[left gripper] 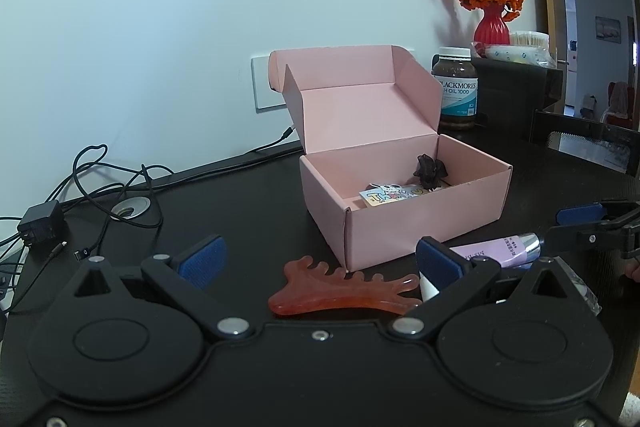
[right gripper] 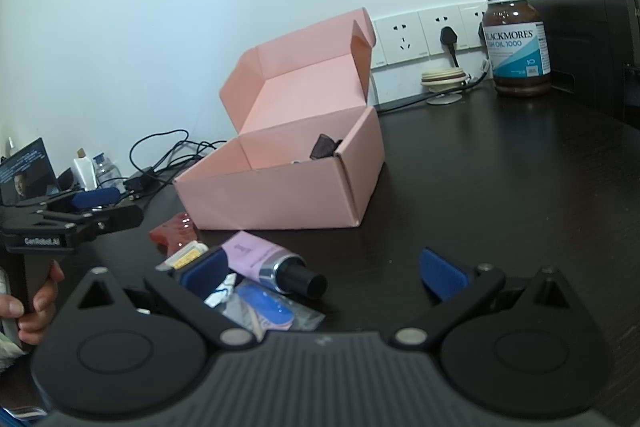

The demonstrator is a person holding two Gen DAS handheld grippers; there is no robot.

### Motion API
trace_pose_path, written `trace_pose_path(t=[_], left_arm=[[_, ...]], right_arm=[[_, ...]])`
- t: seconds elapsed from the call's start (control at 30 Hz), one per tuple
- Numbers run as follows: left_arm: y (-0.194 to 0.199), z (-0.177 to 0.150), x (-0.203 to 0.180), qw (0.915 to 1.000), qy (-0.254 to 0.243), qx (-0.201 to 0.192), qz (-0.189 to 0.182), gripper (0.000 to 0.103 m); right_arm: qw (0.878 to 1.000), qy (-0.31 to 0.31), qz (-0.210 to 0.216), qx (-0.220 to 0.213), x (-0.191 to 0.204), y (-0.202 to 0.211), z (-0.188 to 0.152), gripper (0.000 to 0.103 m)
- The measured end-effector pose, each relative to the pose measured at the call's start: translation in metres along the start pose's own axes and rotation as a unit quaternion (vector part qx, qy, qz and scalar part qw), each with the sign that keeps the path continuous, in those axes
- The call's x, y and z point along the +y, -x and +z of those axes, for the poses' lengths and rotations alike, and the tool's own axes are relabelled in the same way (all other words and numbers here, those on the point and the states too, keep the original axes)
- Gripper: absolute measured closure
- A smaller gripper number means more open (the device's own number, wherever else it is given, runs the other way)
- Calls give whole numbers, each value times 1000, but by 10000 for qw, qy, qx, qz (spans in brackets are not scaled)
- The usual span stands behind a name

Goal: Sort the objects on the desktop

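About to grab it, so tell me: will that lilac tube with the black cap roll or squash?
The lilac tube lies on its side with a round black cap, so a nudge could roll it. Its flattened crimped end probably limits that. The body looks soft and may dent.

we see the open box [left gripper: 404,211] mid-desk [left gripper: 248,203], lid up toward the wall [left gripper: 160,27]. in it: a card [left gripper: 386,195] and a dark clip [left gripper: 430,171]. the comb [left gripper: 344,291] lies just before the box; the tube [right gripper: 268,259] right of the comb, a packet [right gripper: 272,311] before the tube. the bottle [left gripper: 456,87] stands behind-right of the box, the vase [left gripper: 492,27] further back on a cabinet [left gripper: 516,87]. cables [left gripper: 100,187] and a charger [left gripper: 42,225] lie left.
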State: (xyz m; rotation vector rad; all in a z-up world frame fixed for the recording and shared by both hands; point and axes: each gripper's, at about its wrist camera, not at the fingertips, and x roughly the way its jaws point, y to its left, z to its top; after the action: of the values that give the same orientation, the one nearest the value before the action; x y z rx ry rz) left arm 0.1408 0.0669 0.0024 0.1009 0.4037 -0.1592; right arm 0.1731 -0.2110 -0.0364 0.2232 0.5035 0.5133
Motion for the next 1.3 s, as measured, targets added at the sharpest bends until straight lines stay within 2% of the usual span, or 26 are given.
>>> trace_pose_path(t=[0.5,0.63,0.73,0.93,1.07,1.17,1.3], left_arm=[[2,0,-4,9999,-90,-47,-10,0],[3,0,-4,9999,-113,-41,-118,0],[1,0,-3,9996,-71,14,-260,0],[2,1,2,9997,101,-12,-233,0],[-1,3,7,9993,266,127,-241,0],[-4,4,6,9993,226,242,-161,0],[-5,6,-6,9993,-171,286,166,0]], right_arm=[[10000,-43,15,4,-1,0,0,1],[10000,-60,23,4,-2,0,0,1],[10000,-77,26,5,-2,1,1,1],[9999,-138,27,25,-4,0,2,1],[9998,-209,7,49,-5,0,5,1],[9997,-229,-18,66,-6,0,6,1],[9997,-219,-63,100,-5,-1,7,1]])
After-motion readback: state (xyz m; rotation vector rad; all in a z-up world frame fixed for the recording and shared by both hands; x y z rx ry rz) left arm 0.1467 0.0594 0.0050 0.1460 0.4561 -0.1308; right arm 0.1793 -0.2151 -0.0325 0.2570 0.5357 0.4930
